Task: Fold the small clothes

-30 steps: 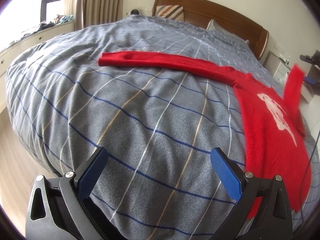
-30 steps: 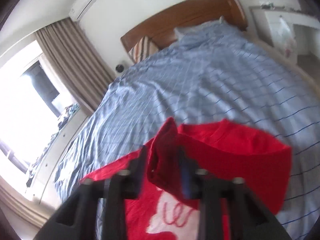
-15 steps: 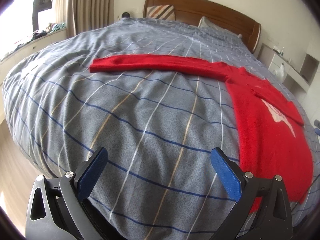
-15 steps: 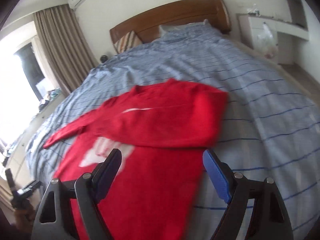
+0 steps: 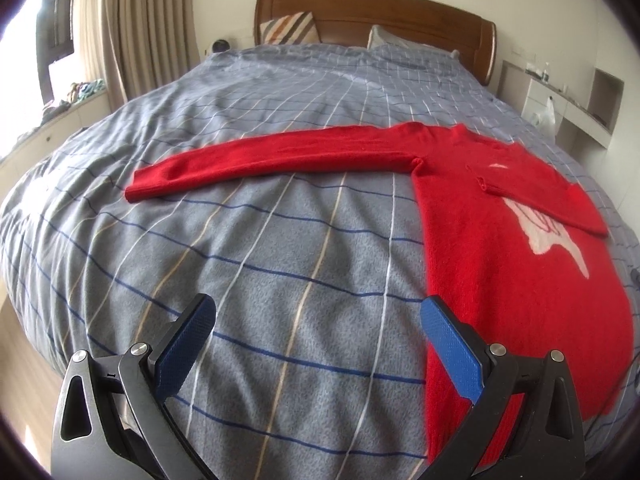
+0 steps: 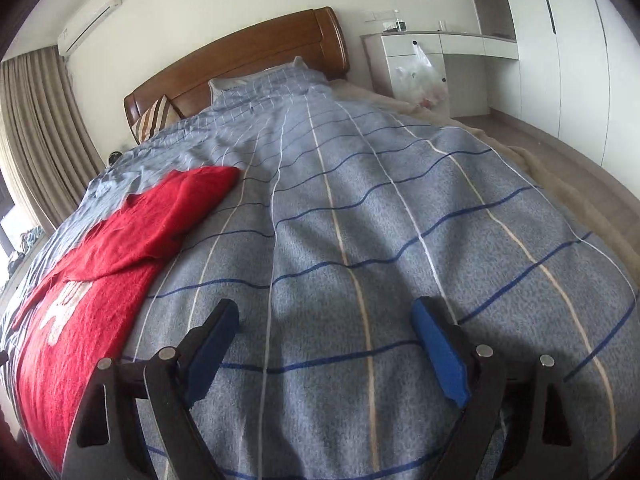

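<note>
Both sets of jaws stand wide apart and hold nothing: my left gripper point(image 5: 318, 322) hangs over the blanket just beside the sweater's hem, and my right gripper point(image 6: 324, 326) hangs over bare blanket with the sweater off to its left.

One bed point(image 5: 280, 240) fills both views, covered by a grey-blue blanket with thin blue, white and tan check lines, and backed by one brown wooden headboard point(image 5: 376, 12). One tan curtain point(image 5: 148, 28) hangs at the window side. One white air-conditioner point(image 6: 90, 18) sits high on the wall; I can read no brand on it.

One red sweater point(image 5: 500, 248) lies flat on the blanket. One sleeve point(image 5: 272, 158) stretches straight out to the side, and the other sleeve point(image 6: 176, 210) is folded across the chest. A white design point(image 5: 548, 232) on the front is partly covered by that folded sleeve; if it has lettering, I cannot read it.

Two pillows rest against the headboard: one striped pillow point(image 5: 290, 28) and one pale pillow point(image 5: 396, 38). One white plastic bag point(image 6: 420, 78) hangs on the white cabinet beside the bed.
</note>
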`<action>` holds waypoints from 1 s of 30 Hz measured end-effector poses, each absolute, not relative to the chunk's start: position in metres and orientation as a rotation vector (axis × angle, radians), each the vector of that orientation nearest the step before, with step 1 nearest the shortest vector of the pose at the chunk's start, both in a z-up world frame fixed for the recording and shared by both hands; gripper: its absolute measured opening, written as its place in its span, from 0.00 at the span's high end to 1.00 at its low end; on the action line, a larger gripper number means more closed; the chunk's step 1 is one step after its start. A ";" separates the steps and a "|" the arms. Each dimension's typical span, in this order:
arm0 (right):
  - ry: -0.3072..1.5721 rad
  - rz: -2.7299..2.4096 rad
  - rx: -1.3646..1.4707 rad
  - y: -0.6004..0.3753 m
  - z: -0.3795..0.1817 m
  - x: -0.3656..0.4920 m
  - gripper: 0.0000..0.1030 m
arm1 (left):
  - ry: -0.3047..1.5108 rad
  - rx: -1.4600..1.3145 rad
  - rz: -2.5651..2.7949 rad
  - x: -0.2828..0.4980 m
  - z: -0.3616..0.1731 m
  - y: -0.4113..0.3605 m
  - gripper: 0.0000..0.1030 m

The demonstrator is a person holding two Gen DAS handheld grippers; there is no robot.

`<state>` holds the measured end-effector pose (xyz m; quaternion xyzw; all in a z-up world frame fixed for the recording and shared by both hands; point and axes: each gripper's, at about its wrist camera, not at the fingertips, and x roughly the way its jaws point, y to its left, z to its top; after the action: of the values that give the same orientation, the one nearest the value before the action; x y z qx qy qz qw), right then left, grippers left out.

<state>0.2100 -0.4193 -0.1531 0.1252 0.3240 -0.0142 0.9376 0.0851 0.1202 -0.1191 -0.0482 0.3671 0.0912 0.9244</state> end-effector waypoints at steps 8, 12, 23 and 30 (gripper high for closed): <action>0.655 -0.018 0.266 -0.421 -0.156 0.206 0.14 | 0.768 -0.134 0.201 0.094 -0.125 0.126 0.00; 0.659 -0.021 0.259 -0.421 -0.157 0.206 0.13 | 0.766 -0.154 0.216 0.095 -0.123 0.135 0.01; 0.667 -0.031 0.232 -0.414 -0.159 0.209 0.12 | 0.743 -0.209 0.080 0.116 -0.088 0.114 0.01; 0.667 -0.036 0.214 -0.410 -0.161 0.211 0.11 | 0.854 -0.338 -0.305 0.217 -0.053 0.051 0.01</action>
<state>0.2107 -0.4098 -0.1614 0.1047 0.3265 -0.0174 0.9392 0.2168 0.0511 -0.0527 -0.1624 0.4105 -0.1467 0.8852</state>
